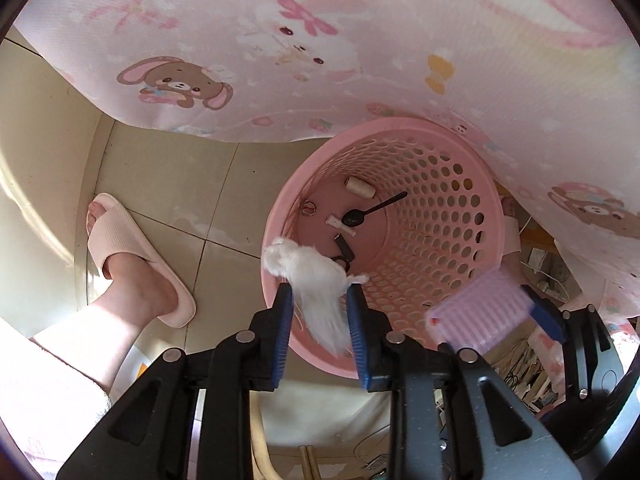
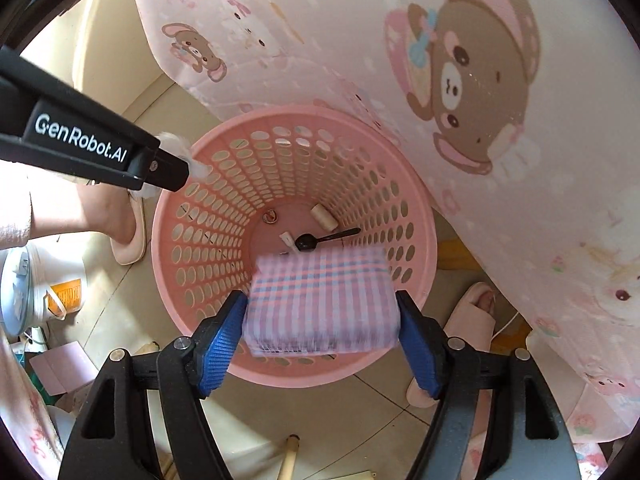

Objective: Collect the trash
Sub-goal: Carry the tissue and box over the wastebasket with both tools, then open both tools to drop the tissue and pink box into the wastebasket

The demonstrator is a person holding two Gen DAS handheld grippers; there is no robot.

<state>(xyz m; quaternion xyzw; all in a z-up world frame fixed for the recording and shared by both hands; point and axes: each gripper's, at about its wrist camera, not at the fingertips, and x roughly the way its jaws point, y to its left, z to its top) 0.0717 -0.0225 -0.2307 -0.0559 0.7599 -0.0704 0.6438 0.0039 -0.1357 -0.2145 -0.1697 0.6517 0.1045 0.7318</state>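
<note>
We see both grippers pointing down over a pink basket with holed walls, standing on a tiled floor.

The left gripper has a white fluffy scrap between its blue pads; the scrap's long axis runs along the fingers, its tip reaching over the basket's near rim. Jaws stand a little apart, and the scrap looks loose rather than pinched.

The right gripper has jaws spread wide, with a folded plaid cloth between them over the basket mouth, broad side across the gap. It is blurred; we cannot tell if the pads press it.

In the right wrist view, "GenRobot.AI" reads in white on the left gripper's black arm.

On the basket bottom lie a black spoon with its handle pointing right, a cream thread spool, a small white piece and a round ring-like bit.

A pink cloth printed with bears and rabbits hangs over the basket's far rim. A person's feet in pink slippers stand either side of the basket.
</note>
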